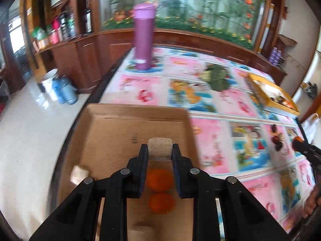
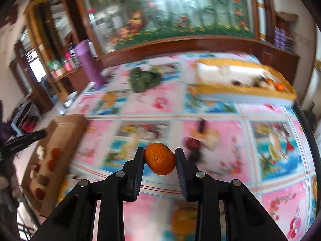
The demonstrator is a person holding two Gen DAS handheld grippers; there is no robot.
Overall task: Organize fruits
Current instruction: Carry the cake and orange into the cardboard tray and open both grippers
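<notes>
My left gripper (image 1: 159,150) is shut on a pale beige block (image 1: 159,149) and holds it above an open cardboard box (image 1: 112,120). Two oranges (image 1: 159,188) lie in the box below the fingers, and another pale block (image 1: 79,174) lies at its left. My right gripper (image 2: 159,156) is shut on an orange (image 2: 160,158) above the patterned table. The cardboard box (image 2: 66,124) shows at the left of the right wrist view with several fruits in it. Dark fruits (image 2: 193,142) lie on the table just beyond the held orange.
A purple tumbler (image 1: 143,38) stands at the table's far left. A leafy green vegetable (image 1: 217,78) lies mid-table. A yellow tray (image 2: 240,92) with fruits sits at the far right. Wooden cabinets line the back. Buckets (image 1: 60,88) stand on the floor left.
</notes>
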